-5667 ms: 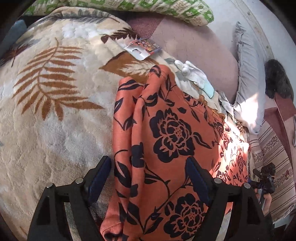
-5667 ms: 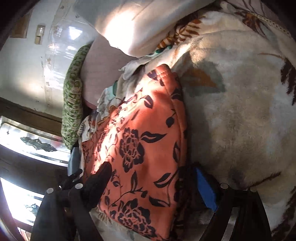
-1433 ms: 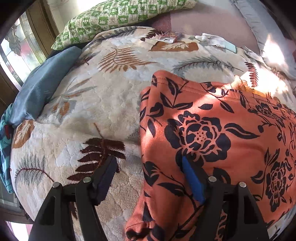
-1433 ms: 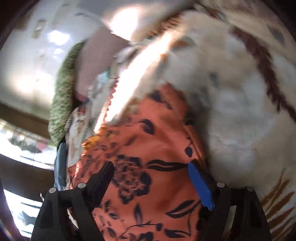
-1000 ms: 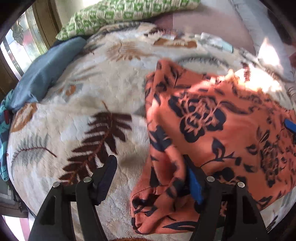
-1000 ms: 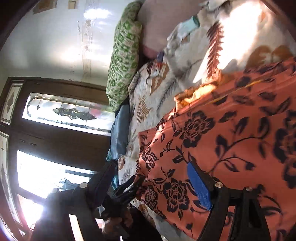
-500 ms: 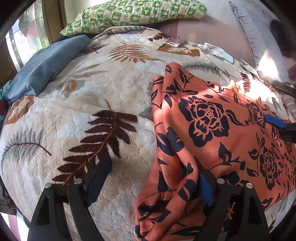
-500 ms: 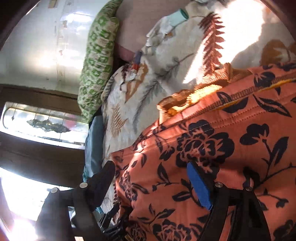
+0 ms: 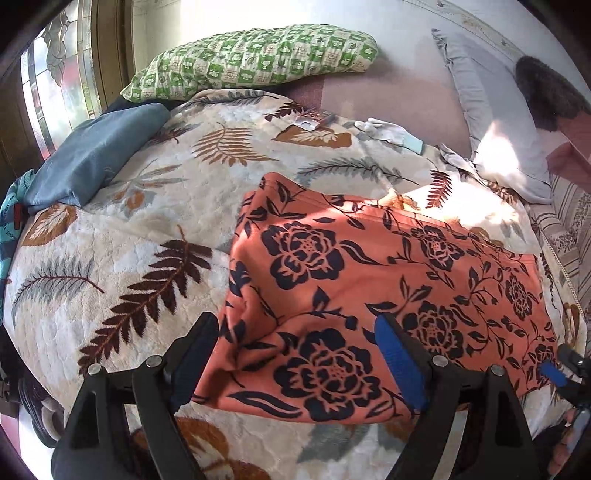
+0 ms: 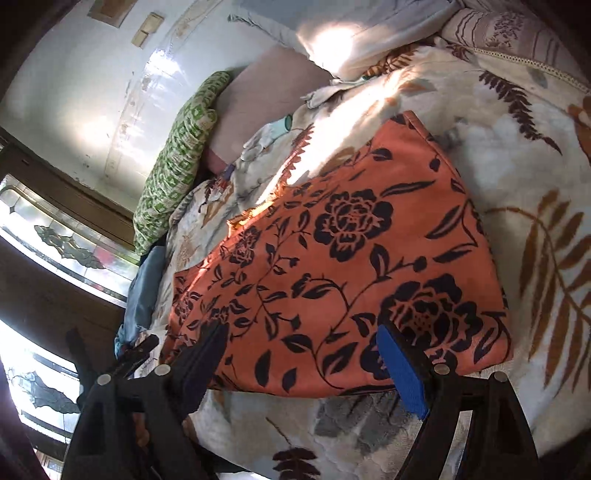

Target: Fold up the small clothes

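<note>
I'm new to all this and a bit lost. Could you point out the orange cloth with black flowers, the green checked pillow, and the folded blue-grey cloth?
Orange floral cloth [image 9: 369,280]: left wrist view, centre.
Green checked pillow [image 9: 251,62]: left wrist view, middle.
Blue-grey cloth [image 9: 92,155]: left wrist view, top face.

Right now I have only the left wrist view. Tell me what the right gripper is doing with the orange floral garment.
Observer: The right gripper has its jaws opening. The orange floral garment shows between its fingers but is not pinched.
Operator: Report the garment's corner nearest that gripper.
Observer: That corner lies flat on the leaf-print blanket.
Operator: Check the wall above the green checked pillow.
Observer: Above the green checked pillow, two switch plates sit high on the wall.
</note>
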The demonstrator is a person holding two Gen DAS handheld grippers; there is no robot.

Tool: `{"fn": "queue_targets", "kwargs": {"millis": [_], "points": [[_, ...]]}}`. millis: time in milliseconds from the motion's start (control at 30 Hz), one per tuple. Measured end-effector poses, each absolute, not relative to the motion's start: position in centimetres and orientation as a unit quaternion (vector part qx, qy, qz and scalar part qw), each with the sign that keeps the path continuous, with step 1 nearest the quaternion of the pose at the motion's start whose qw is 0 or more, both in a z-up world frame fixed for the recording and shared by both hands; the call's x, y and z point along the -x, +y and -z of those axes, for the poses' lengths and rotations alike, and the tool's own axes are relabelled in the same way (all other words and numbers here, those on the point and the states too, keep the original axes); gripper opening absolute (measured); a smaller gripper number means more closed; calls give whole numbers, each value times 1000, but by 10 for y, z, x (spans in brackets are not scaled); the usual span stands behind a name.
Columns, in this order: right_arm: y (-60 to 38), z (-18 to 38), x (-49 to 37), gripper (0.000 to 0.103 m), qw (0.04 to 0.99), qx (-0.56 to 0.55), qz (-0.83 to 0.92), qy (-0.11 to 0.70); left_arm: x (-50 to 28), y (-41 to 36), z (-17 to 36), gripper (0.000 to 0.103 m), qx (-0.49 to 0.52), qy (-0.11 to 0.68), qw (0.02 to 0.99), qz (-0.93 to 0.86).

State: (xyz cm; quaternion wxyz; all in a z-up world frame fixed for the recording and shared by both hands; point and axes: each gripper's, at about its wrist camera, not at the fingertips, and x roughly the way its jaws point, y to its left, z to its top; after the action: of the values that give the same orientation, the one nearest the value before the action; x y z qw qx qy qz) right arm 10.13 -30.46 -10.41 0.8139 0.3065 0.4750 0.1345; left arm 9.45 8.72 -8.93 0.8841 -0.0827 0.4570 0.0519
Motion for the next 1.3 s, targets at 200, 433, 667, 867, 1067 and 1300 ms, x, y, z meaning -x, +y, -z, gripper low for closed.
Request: {"fn": "queue_targets", "kwargs": {"millis": [200,433,667,867,1067,1300], "points": [[-308,117,-103,86,803,-309,-114,497,-85,73,92,87,82,468,878,-47],[-333,110,-52,86,782,-406,-113,460,-84,70,94,87,87,470,877,-35],[-357,133,-32,86,745,-486,-74,451,-86,61,103,87,91,481,872,-18],[-379,149,-51,86,726,-524,-44,444,-96,40,106,87,66,485,872,-7],[-388,164,-70,86,716,-537,-38,444,-112,12,111,87,50,484,874,10],[-392,159,-77,85,736,-510,-19,446,-124,-40,158,91,-106,504,857,-4]]}}
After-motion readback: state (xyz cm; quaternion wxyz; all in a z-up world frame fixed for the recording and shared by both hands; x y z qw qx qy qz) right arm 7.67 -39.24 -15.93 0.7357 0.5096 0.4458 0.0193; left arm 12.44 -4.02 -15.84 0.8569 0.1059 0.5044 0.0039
